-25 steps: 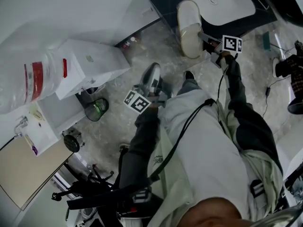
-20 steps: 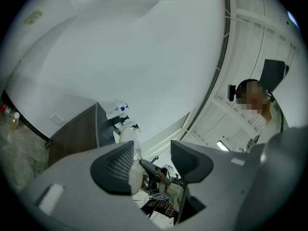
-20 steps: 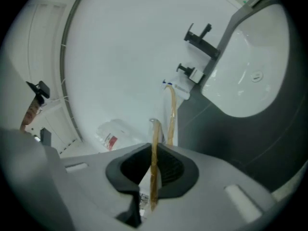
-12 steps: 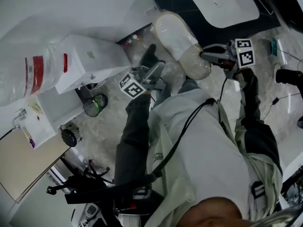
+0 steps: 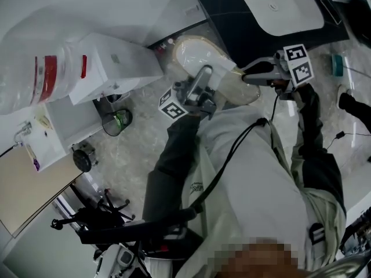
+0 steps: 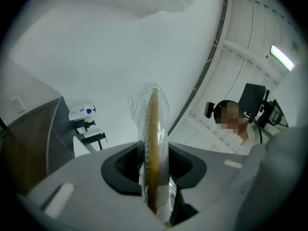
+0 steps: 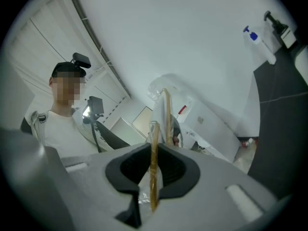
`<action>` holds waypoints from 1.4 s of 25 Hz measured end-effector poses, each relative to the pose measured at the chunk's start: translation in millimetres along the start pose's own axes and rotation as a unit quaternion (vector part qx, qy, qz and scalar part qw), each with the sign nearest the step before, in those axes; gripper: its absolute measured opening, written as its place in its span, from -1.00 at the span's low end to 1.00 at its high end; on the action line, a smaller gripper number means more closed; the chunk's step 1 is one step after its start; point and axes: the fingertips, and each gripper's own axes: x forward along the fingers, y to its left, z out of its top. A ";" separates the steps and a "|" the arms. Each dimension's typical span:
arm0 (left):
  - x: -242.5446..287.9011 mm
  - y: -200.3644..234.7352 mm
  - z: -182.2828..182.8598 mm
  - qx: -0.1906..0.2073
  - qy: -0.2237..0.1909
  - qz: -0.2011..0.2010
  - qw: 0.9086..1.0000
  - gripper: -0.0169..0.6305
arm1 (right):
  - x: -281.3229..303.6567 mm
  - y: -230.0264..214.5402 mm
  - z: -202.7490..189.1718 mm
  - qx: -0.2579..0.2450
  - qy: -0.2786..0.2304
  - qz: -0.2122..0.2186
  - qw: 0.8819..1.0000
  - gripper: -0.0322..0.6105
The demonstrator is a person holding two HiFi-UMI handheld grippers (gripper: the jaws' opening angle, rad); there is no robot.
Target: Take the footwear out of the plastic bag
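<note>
Raised and swung leftward since a second ago, the slipper [image 5: 194, 54] sits in its plastic bag [image 6: 134, 102], stretched between both tools. Steadying it, the right gripper [image 5: 246, 77] clamps one sole edge. The left gripper [image 5: 204, 74] is closing on the opposite edge, with film and sole between its jaws, probably to peel the bag away.

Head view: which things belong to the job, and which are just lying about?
Job: bagged slipper; left gripper, jaws closing on it; right gripper, clamped on it.
Lying about: sink; bin; white box.
</note>
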 end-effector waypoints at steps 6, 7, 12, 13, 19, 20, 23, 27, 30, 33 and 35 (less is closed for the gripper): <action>-1.8 -17.7 21.1 0.022 -0.059 -0.010 0.998 -0.67 | -12.6 14.0 30.0 -0.052 -0.124 0.038 0.990 -0.74; -1.7 -20.4 25.8 0.024 -0.071 -0.013 0.997 -0.67 | -17.6 15.5 36.7 -0.055 -0.150 0.041 0.986 -0.74; -11.1 -31.4 64.4 0.009 -0.161 -0.034 0.986 -0.67 | -65.1 20.5 74.8 -0.070 -0.311 0.029 0.947 -0.74; -13.4 -33.9 74.6 0.003 -0.183 -0.036 0.982 -0.67 | -76.5 21.7 81.3 -0.082 -0.341 0.013 0.936 -0.74; -46.6 -31.7 118.0 0.004 -0.314 -0.007 0.949 -0.67 | -76.4 17.3 70.8 -0.147 -0.336 -0.162 0.916 -0.75; -52.8 -31.1 123.5 -0.002 -0.335 -0.005 0.942 -0.67 | -65.0 20.1 65.5 -0.155 -0.323 -0.174 0.917 -0.75; -71.5 -29.6 134.5 -0.037 -0.388 -0.015 0.921 -0.66 | -22.0 28.9 51.0 -0.166 -0.288 -0.184 0.925 -0.75; -82.0 -32.5 138.5 -0.066 -0.419 -0.034 0.905 -0.66 | 10.0 29.8 47.7 -0.170 -0.266 -0.193 0.929 -0.74; -83.0 -36.3 142.5 -0.061 -0.420 -0.041 0.904 -0.66 | 18.0 35.3 51.1 -0.180 -0.248 -0.180 0.935 -0.68; -82.9 -41.2 146.2 -0.053 -0.420 -0.048 0.905 -0.66 | 19.8 41.2 54.5 -0.167 -0.251 -0.159 0.940 -0.64; -81.1 -45.2 147.0 -0.044 -0.415 -0.053 0.907 -0.66 | 20.5 44.8 57.0 -0.152 -0.263 -0.140 0.942 -0.64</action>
